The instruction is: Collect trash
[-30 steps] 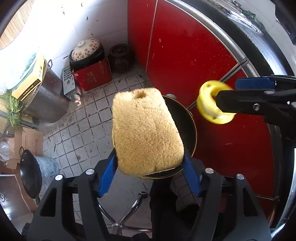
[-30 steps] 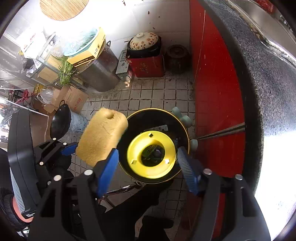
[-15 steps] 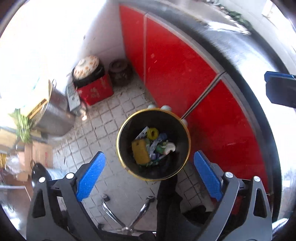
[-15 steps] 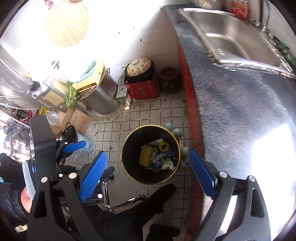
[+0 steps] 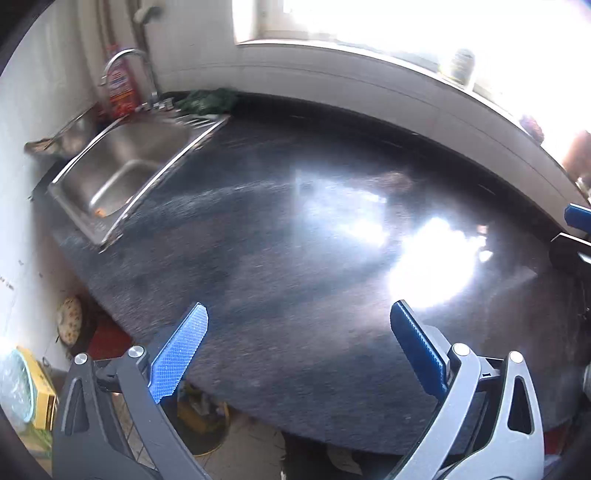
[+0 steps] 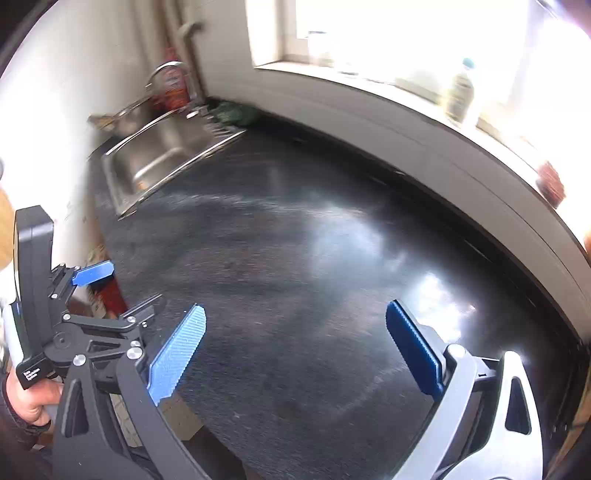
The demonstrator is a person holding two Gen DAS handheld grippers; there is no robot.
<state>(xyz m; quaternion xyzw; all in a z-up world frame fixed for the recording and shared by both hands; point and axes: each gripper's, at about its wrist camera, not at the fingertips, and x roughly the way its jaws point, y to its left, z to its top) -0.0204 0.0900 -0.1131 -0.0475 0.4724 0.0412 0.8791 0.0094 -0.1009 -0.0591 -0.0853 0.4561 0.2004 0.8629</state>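
Fingers of left gripper (image 5: 299, 347) stood wide and empty; right gripper (image 6: 295, 347) was opening, nothing between. Both hung over dark countertop (image 5: 295, 240); no trash visible there. Bin (image 5: 201, 424) sat below the edge. Next, probably: find remaining trash.

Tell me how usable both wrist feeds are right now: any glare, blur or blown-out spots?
Left wrist view: strong window glare washes out a patch of the dark counter on the right, and the counter and sink are smeared by motion blur. Right wrist view: the window is blown out white, the bottle on the sill is hazy, and the counter glare is milder.
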